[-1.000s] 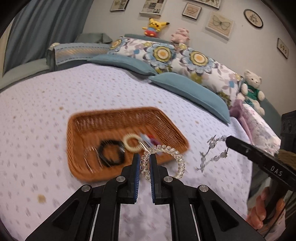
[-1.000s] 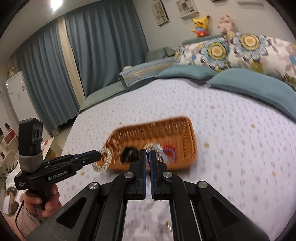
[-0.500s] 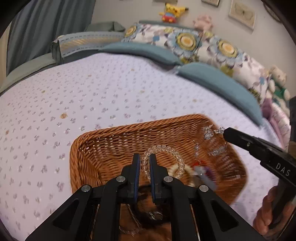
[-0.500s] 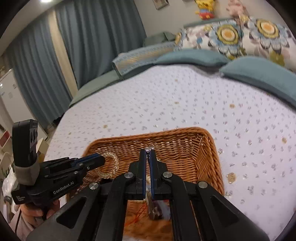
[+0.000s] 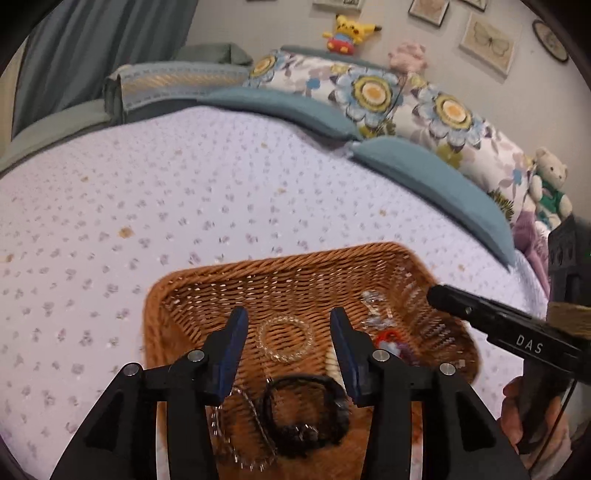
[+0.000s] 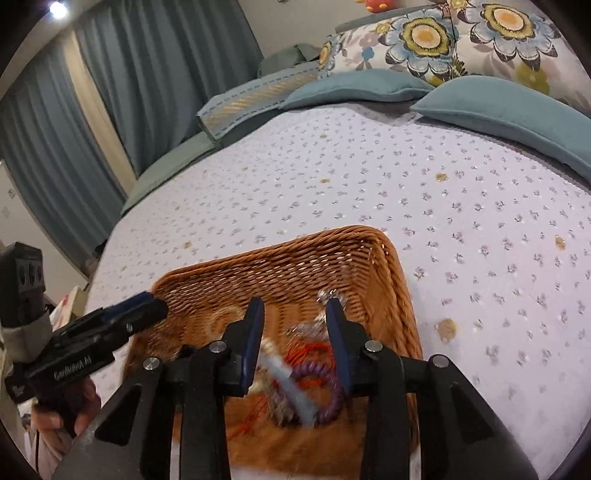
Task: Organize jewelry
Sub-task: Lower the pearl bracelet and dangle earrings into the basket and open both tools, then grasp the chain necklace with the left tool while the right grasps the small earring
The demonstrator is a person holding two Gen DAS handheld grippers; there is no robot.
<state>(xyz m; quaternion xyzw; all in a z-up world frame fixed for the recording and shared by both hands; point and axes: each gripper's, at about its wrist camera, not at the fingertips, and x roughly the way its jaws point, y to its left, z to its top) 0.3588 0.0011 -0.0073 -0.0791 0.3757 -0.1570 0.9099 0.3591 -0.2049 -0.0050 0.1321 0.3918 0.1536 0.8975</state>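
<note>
A brown wicker basket (image 5: 280,273) sits on the bed, also in the right wrist view (image 6: 280,258). My left gripper (image 5: 288,325) is open above it; the clear beaded bracelet (image 5: 285,339) lies loose on the basket floor between its fingers. A black hair tie (image 5: 306,410) and a thin chain (image 5: 240,432) lie nearer. My right gripper (image 6: 295,310) is open over the basket's right part; the crystal necklace (image 6: 325,295) is blurred just past its fingertips, also in the left wrist view (image 5: 376,310). Purple coil tie (image 6: 325,387) and red cord (image 6: 314,349) lie below.
The bedspread (image 5: 184,184) is pale lilac with small flowers. Teal and floral pillows (image 5: 406,103) line the headboard, with plush toys (image 5: 347,31) above and a teddy (image 5: 550,184) at right. Blue curtains (image 6: 110,92) hang at the left.
Both grippers have opened over the basket. The clear bracelet dropped from the left one onto the basket floor and the crystal necklace left the right one.
</note>
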